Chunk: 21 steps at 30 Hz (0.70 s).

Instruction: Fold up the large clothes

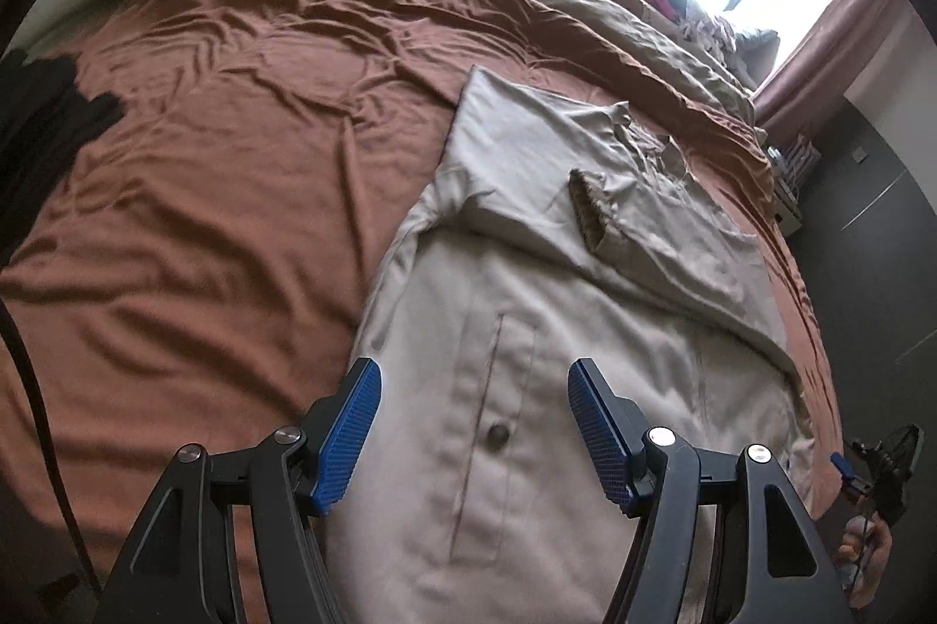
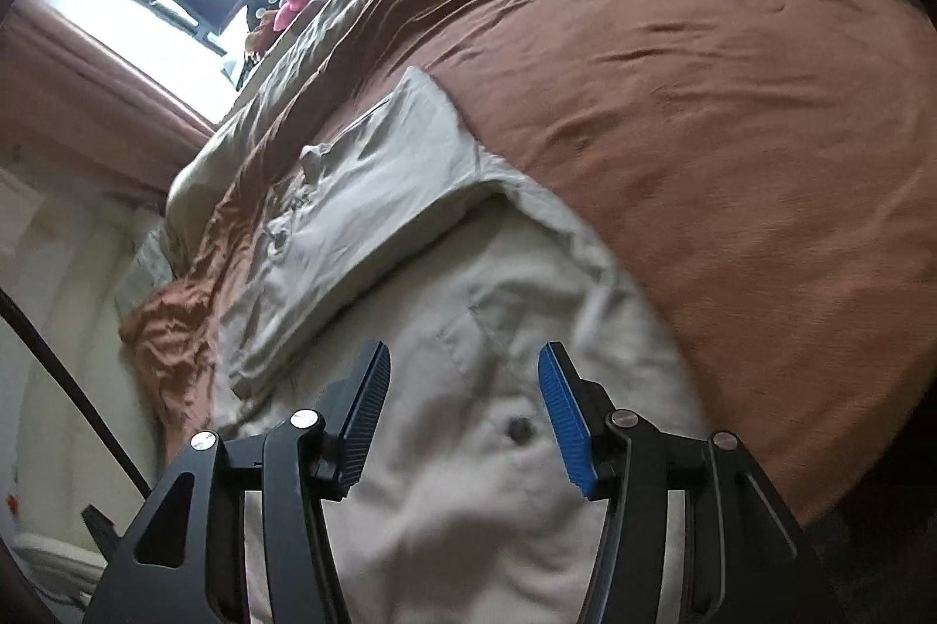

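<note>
The beige coat (image 1: 527,331) lies flat on the brown bed (image 1: 234,156), one sleeve (image 1: 591,208) folded across. Both the left gripper (image 1: 474,425) and right gripper (image 2: 462,407) hover open, empty. It looks heavy but limp; I'd grab the hem corners.

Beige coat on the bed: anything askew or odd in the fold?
Mostly tidy. The beige coat lies flat on the rust bedsheet, one sleeve folded across the chest. Its cuff is turned back, showing a darker fuzzy lining. The collar area looks rumpled. No damage visible.
</note>
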Tool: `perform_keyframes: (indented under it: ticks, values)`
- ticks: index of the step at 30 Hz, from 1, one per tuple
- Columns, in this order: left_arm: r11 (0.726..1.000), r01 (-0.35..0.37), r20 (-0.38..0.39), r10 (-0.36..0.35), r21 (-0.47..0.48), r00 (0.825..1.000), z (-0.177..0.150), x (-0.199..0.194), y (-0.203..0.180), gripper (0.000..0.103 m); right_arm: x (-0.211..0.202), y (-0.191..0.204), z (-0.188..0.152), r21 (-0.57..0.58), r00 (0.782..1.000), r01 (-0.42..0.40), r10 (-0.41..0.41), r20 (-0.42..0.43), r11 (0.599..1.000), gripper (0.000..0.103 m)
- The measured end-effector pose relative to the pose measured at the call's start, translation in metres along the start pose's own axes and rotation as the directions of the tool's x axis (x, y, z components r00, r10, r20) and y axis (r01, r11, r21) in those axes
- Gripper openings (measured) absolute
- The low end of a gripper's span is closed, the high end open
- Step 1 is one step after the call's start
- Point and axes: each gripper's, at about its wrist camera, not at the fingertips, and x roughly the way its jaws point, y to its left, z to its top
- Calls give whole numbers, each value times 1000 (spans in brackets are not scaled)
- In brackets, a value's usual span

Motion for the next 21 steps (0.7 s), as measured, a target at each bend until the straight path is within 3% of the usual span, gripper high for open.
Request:
perform_keyframes:
  ticks: [10,13,21]
  values:
    - [999,-34,-1,34,-40,999,-46,-16,42,68,-48,-31,-20,-109,1000,14,-15,-6,994,51]
    - [998,-34,-10,34,-59,999,-59,-14,53,68,-49,-46,-27,-122,999,34,-37,-23,992,51]
    - [997,-23,-69,18,-73,997,-75,12,63,59,-28,-69,-35,-105,996,-42,33,-85,994,51]
